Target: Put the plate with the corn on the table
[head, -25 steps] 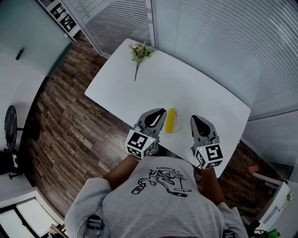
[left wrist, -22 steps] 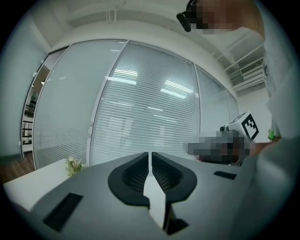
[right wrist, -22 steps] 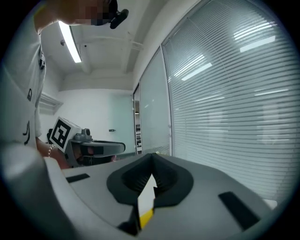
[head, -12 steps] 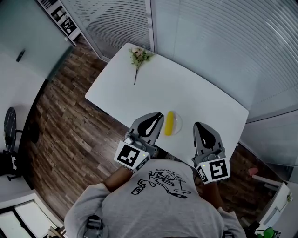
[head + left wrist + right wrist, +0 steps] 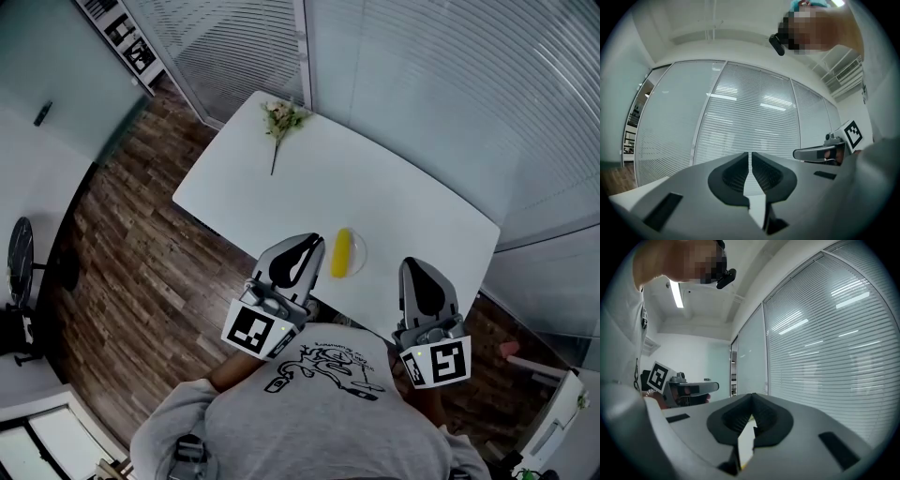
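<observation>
A sprig of pale flowers (image 5: 279, 120) lies at the far left corner of the table (image 5: 403, 178), blooms toward the corner and thin stem trailing inward over the top. Dark wood-plank floor (image 5: 131, 234) runs along the table's left edge, and glass walls with horizontal blinds (image 5: 450, 84) stand beyond its far edges — a shelf unit (image 5: 122, 33) shows past the left pane. Well off to the left stands a black round piece of furniture (image 5: 21, 251) — too small to tell further.

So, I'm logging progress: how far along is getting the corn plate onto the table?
Done: the plate with the corn sits on the table. In hand: nothing; left tongs and right tongs are shut, empty, clear of it. Left: nothing visible.
</observation>
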Available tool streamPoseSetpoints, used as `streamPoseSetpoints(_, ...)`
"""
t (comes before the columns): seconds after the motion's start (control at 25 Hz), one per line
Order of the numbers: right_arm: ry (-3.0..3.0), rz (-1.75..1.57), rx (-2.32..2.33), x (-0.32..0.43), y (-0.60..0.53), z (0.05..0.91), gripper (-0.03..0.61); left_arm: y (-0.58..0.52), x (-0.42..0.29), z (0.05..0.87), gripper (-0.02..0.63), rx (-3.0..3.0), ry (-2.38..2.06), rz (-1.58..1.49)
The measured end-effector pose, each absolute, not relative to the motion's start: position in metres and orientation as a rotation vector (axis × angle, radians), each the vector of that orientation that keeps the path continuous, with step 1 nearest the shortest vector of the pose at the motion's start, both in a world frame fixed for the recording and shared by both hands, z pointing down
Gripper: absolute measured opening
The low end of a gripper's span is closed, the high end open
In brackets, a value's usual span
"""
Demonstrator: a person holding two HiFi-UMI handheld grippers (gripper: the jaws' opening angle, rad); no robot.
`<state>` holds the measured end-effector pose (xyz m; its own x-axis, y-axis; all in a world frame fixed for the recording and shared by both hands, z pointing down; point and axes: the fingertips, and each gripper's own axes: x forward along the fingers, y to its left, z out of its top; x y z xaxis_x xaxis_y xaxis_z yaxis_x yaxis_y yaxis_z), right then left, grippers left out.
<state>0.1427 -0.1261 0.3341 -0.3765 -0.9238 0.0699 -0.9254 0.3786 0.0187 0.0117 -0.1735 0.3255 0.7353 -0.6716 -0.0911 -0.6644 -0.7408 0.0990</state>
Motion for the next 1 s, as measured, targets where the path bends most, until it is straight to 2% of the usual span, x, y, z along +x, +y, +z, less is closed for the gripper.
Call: streamPoseSetpoints(1.0,-2.531,-0.013,1.712,0.1359,-0.1279,0.3266,0.005,-0.1740,0.0157,0.3236,0.035,2.897,-1.068,-0.163)
